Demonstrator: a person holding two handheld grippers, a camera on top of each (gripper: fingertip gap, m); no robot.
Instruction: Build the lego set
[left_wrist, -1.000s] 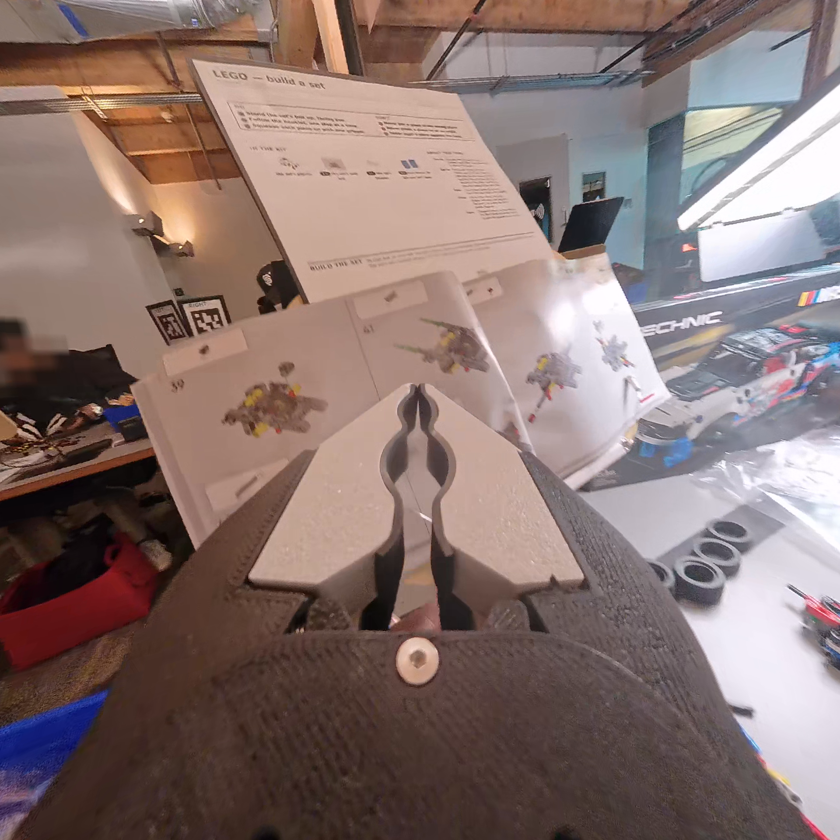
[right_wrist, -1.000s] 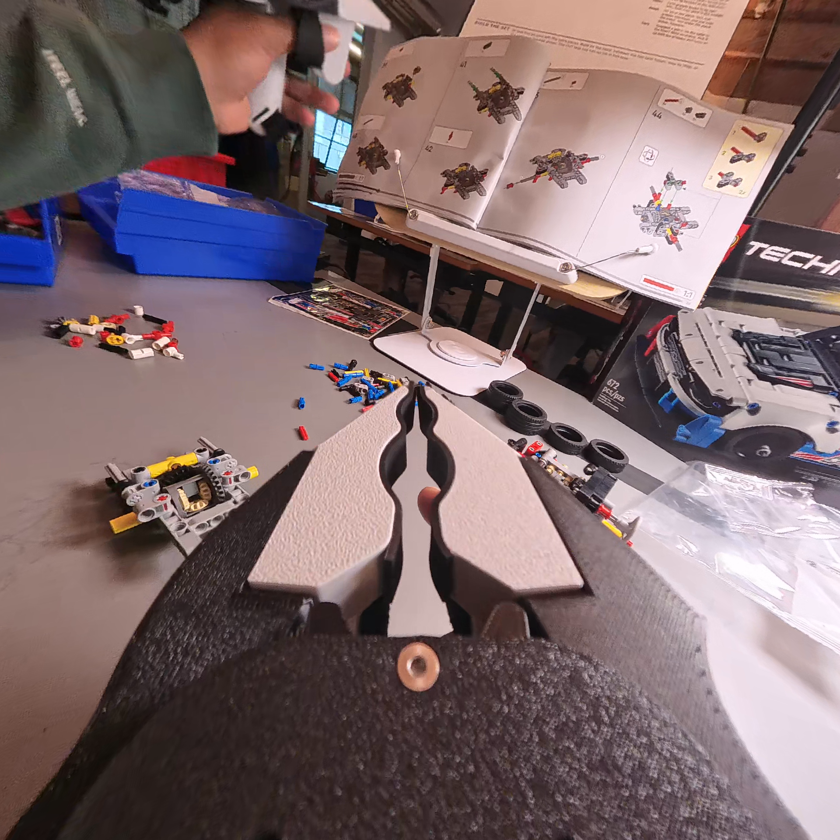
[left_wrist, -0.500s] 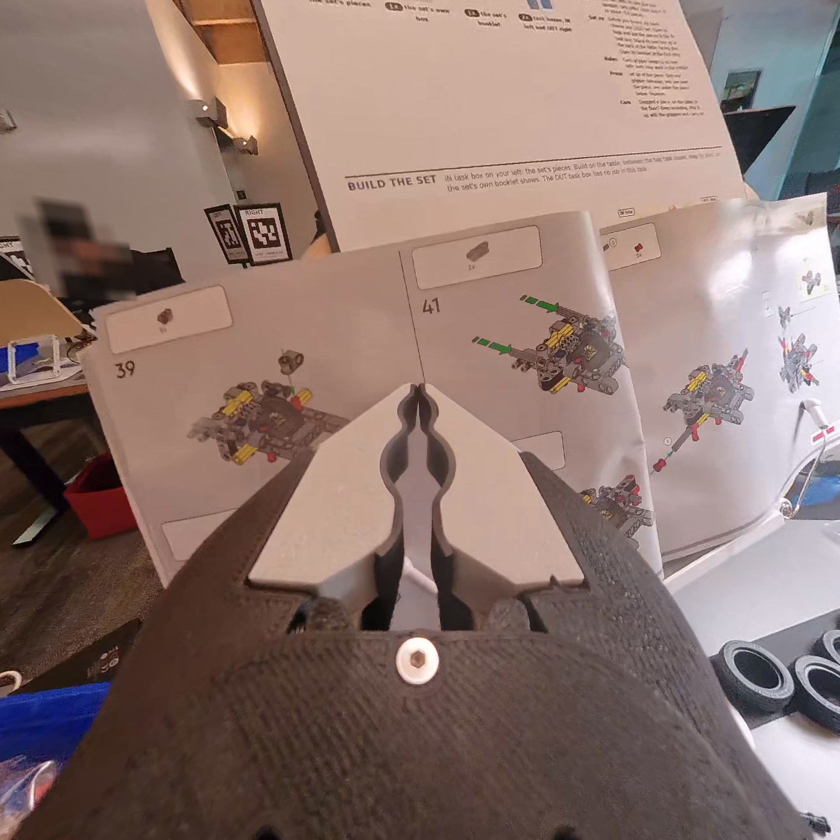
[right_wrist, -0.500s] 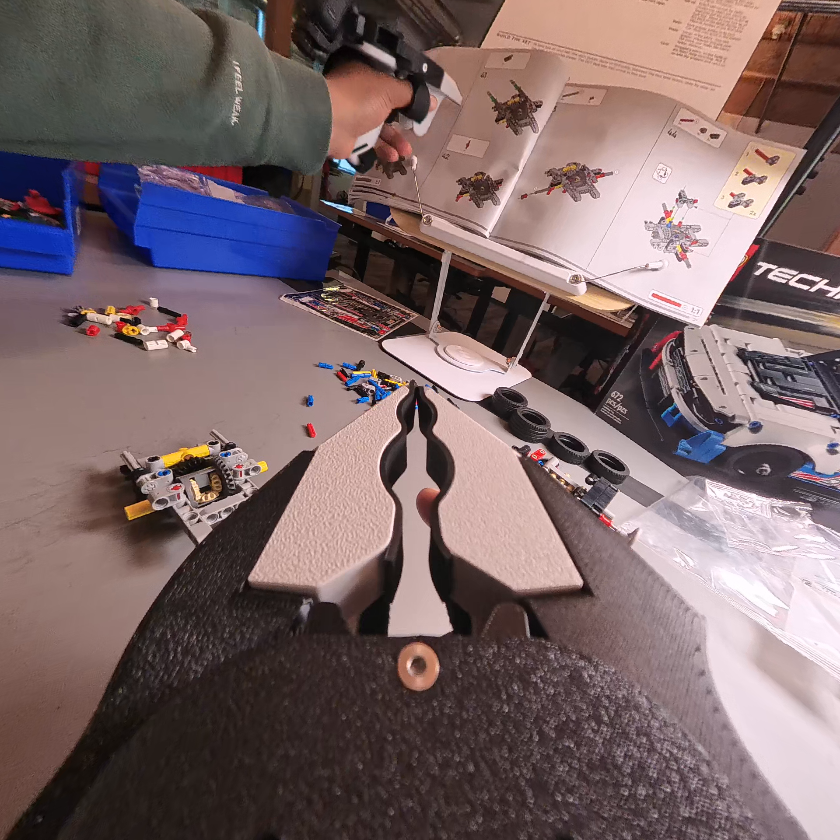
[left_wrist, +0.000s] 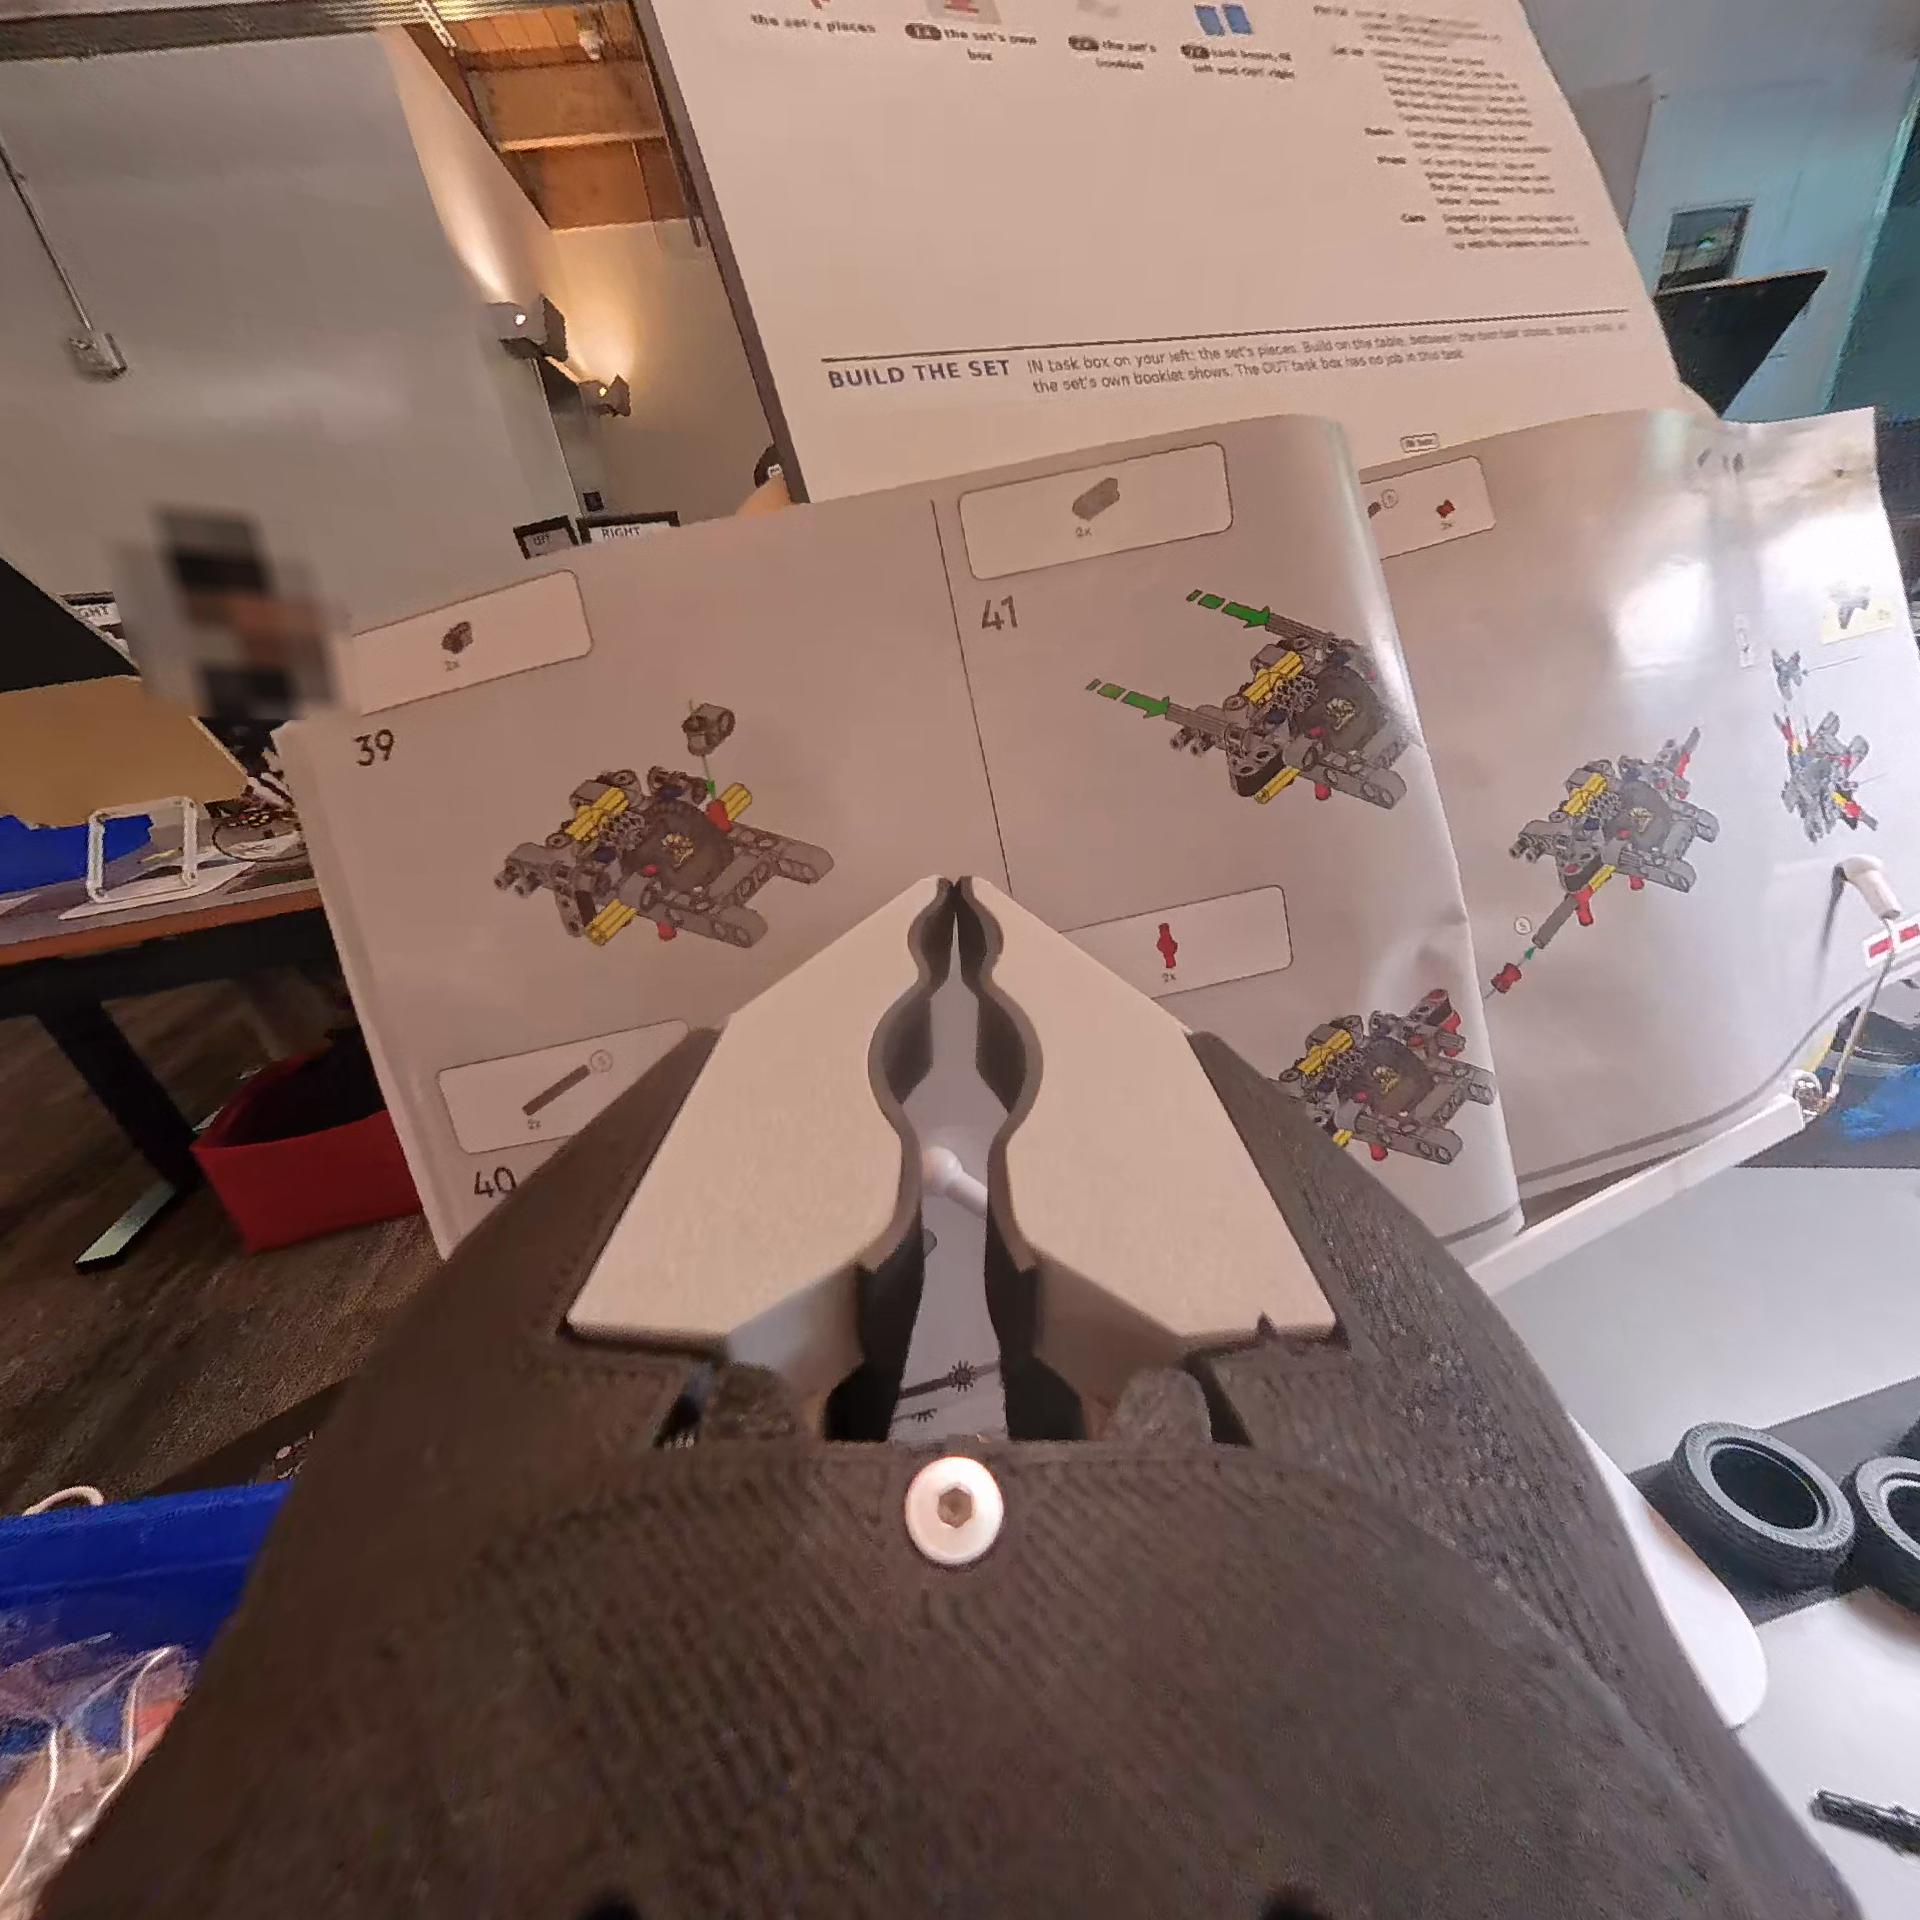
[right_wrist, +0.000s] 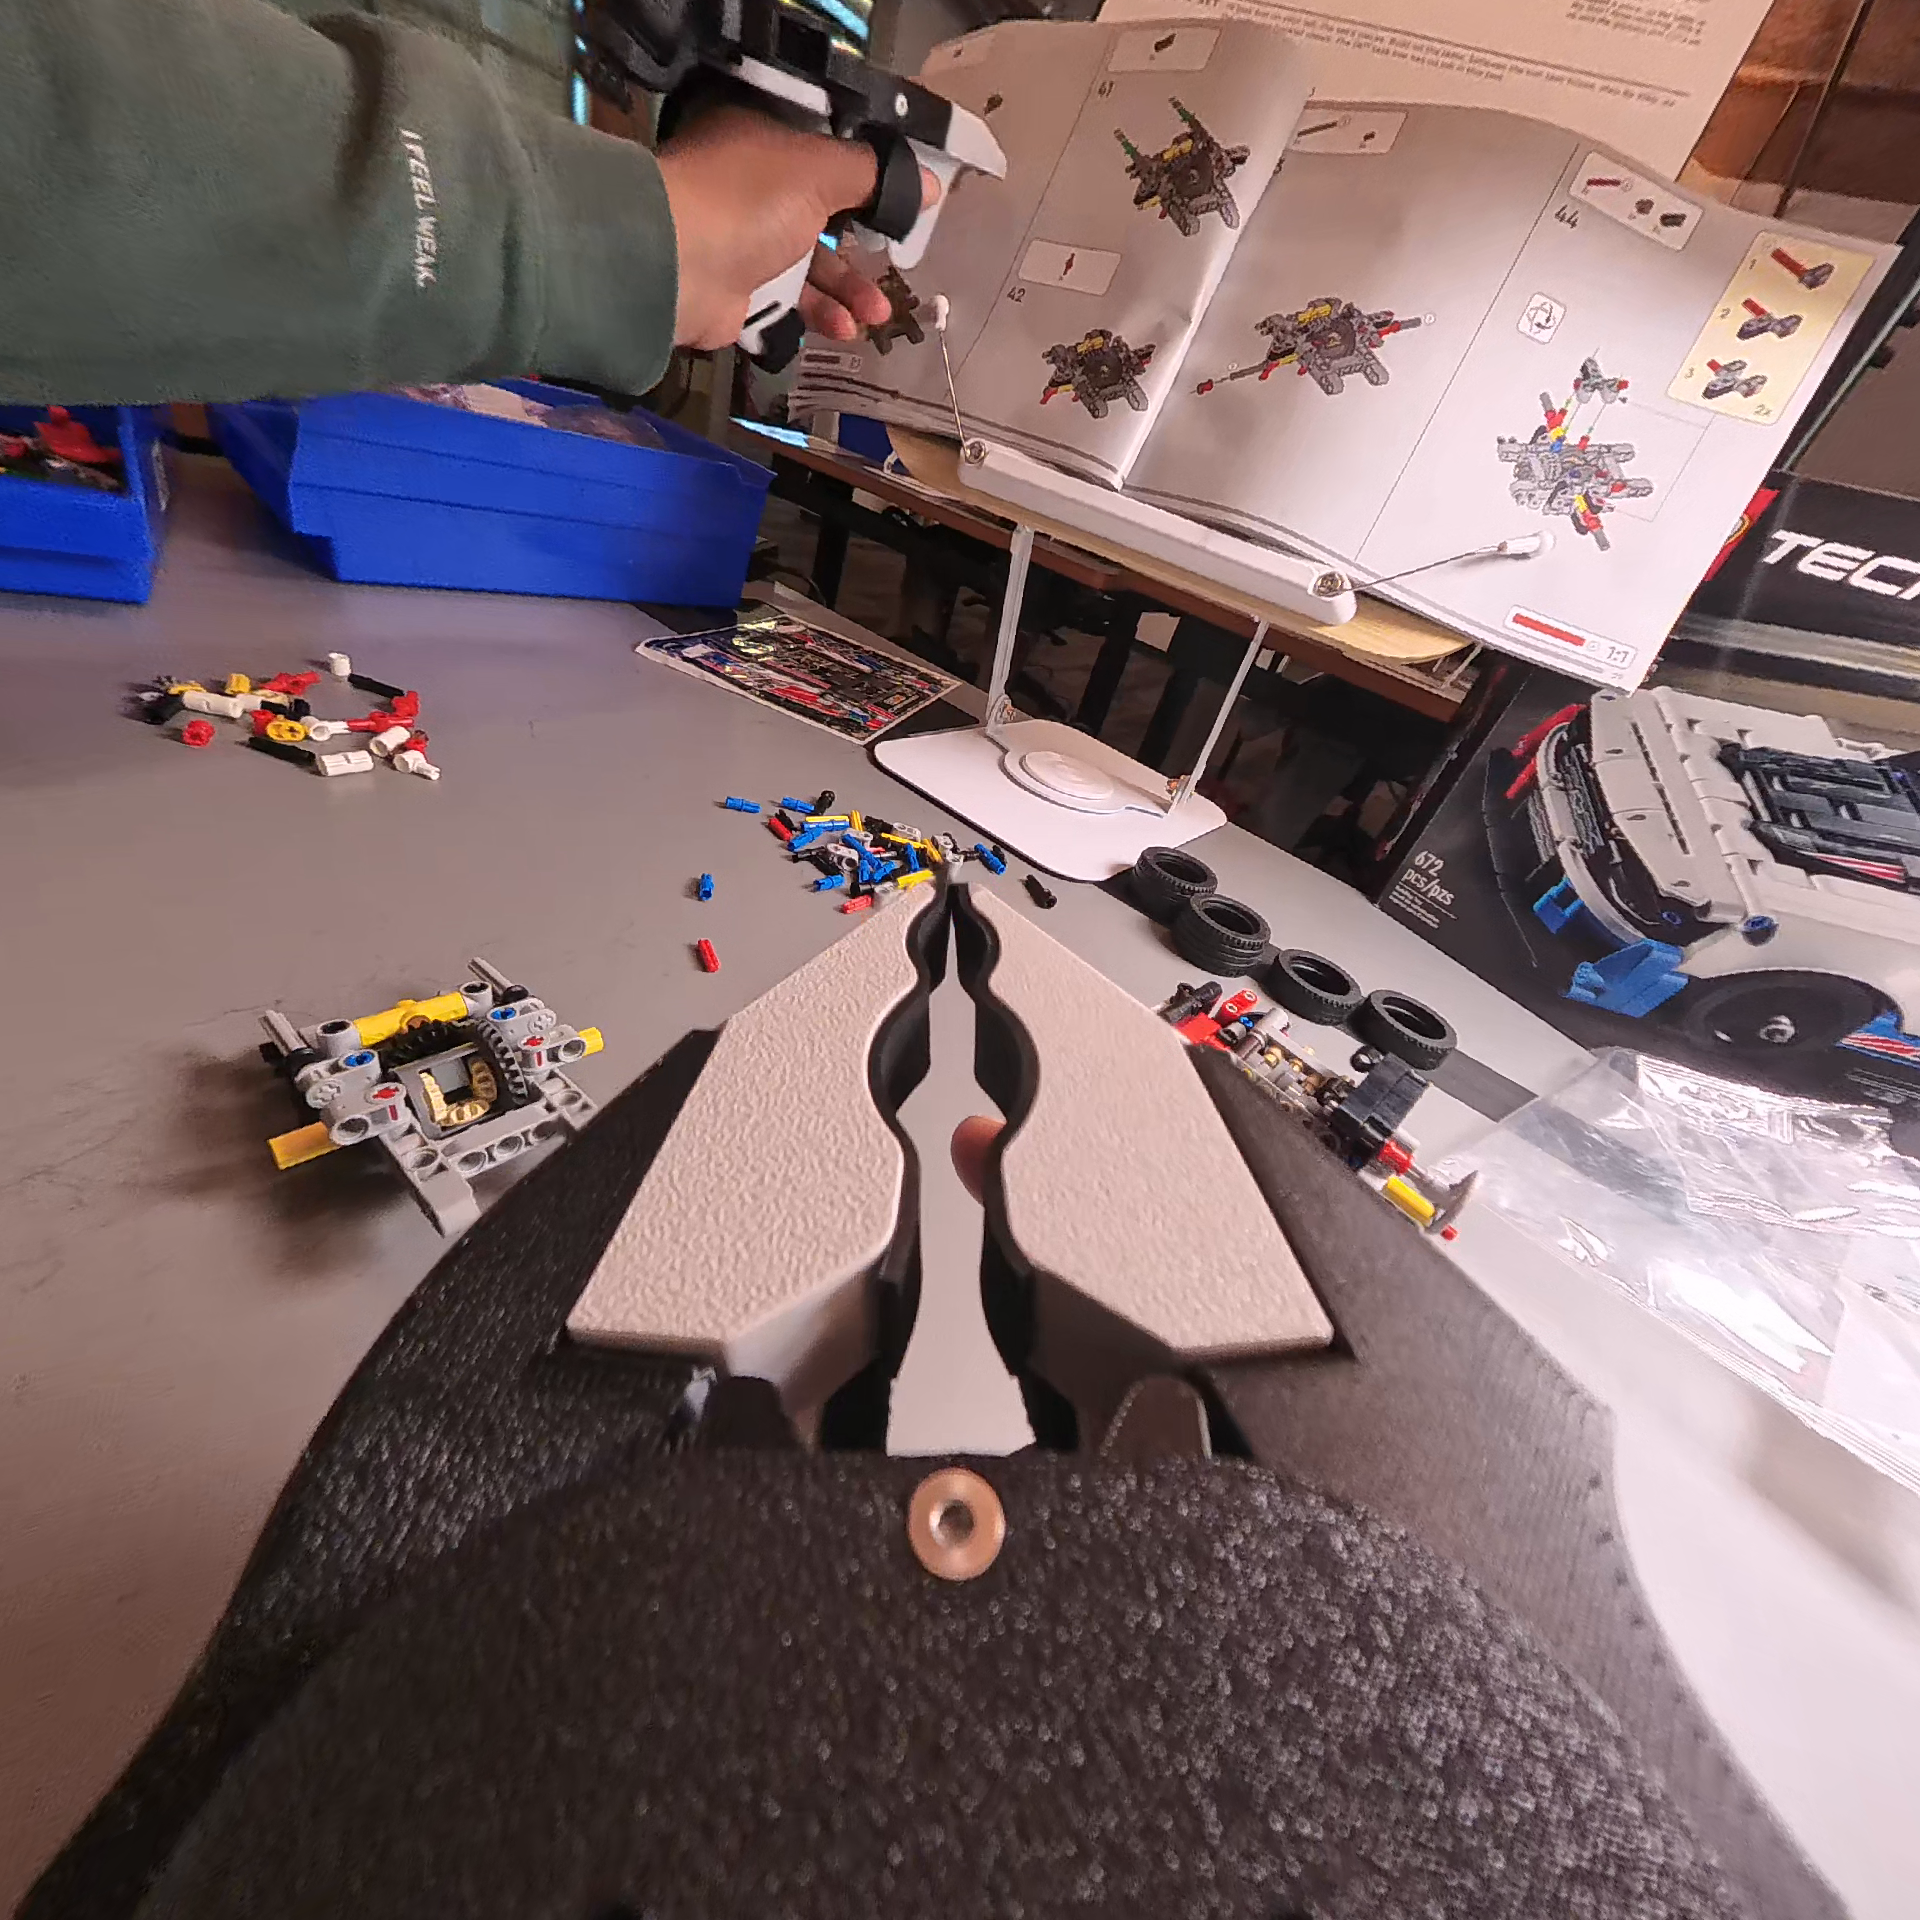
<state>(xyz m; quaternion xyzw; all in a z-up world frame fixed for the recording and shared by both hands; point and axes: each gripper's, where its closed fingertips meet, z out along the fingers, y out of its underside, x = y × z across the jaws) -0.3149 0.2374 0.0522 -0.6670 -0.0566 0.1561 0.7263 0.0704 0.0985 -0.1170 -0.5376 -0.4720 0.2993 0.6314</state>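
Left gripper (left_wrist: 956, 894) has neared the booklet (left_wrist: 790, 665), jaws closed, empty.

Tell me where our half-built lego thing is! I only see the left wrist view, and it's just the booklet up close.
Observer: The half-built model sits on the grey table, to the left of the right gripper, which is shut and isn't touching it.
Operator: I can see two tyres in my corner. Are there more?
Observer: Yes, four tyres lie in a row on the table, starting beside the white base of the booklet stand.
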